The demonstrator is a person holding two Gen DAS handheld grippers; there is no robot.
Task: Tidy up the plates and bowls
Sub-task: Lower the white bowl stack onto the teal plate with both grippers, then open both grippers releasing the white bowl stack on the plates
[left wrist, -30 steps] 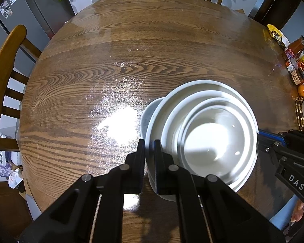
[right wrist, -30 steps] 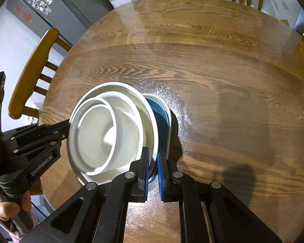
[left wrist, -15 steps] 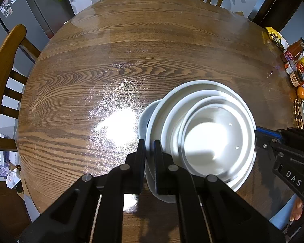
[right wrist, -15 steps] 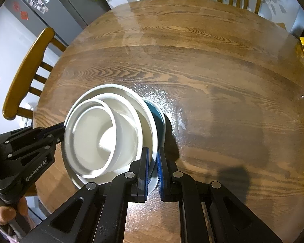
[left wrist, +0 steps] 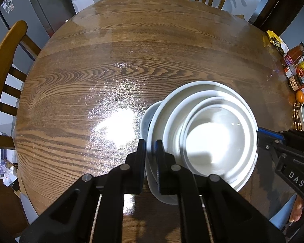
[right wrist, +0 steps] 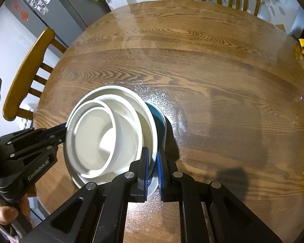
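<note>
Pointing steeply down: left gripper [left wrist: 151, 151] opening, stack [left wrist: 210, 129] rim between jaws; right gripper [right wrist: 152, 162] clamping opposite rim

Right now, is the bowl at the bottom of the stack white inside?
No, in the right wrist view the bottom bowl shows a dark teal inside under the white dishes.
</note>
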